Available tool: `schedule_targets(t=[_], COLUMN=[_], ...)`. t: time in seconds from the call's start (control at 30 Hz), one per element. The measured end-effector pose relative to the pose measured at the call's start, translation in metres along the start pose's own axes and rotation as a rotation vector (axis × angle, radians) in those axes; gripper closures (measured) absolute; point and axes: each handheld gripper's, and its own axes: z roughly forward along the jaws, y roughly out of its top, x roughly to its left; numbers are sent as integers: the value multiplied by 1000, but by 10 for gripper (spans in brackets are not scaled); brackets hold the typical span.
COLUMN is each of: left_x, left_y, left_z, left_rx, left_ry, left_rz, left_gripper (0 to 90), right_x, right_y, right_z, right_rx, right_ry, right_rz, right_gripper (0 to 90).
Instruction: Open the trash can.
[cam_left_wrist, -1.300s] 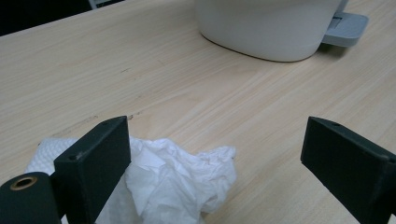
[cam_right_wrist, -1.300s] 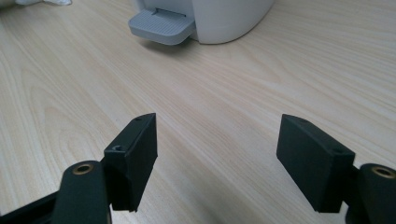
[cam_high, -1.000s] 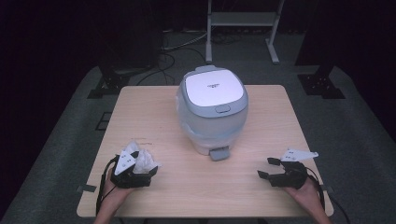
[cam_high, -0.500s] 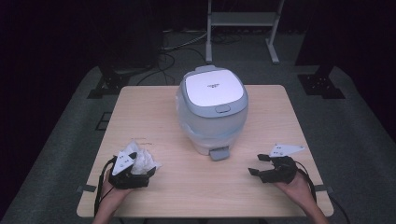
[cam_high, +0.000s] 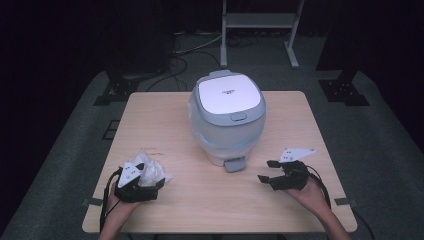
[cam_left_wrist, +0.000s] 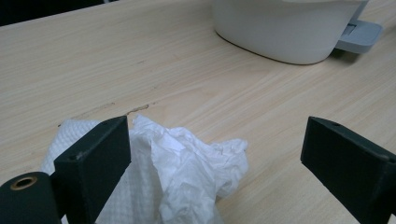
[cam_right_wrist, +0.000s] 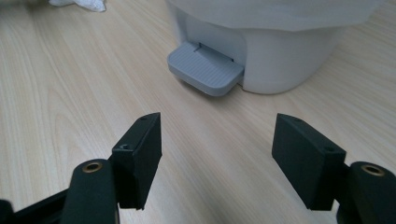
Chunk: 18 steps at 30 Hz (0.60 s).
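**Right claw slides toward bin pedal**

Right claw has shifted left across the worktop, jaws closing slightly but spread, empty, facing pedal of white pedal bin. Left claw spread over crumpled paper towel, near worktop's front-left edge.

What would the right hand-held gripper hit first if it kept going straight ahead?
Most likely the grey pedal at the foot of the white bin. The right hand-held gripper points at it, open, over bare table.

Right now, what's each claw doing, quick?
Left claw: open, crumpled tissue between its jaws, not squeezed.
Right claw: open, holding nothing, just been closing slightly.
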Motion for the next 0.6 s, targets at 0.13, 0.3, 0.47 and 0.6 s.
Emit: schedule_targets(t=[0.13, 0.3, 0.47, 0.6], left_x=[0, 0, 1, 1], left_y=[0, 0, 0, 0], left_z=[0, -1, -2, -2], left_rx=[0, -1, 0, 0], left_ry=[0, 3, 7, 9], left_rz=[-1, 2, -2, -1], left_gripper=[76, 76, 76, 76], right_x=[1, 2, 5, 6], right_y=[4, 10, 16, 20], right_z=[4, 10, 16, 22], right_rx=[0, 2, 6, 10], right_ry=[5, 22, 40, 50], right_rz=[-5, -8, -16, -26], right_gripper=[329, 358, 411, 461])
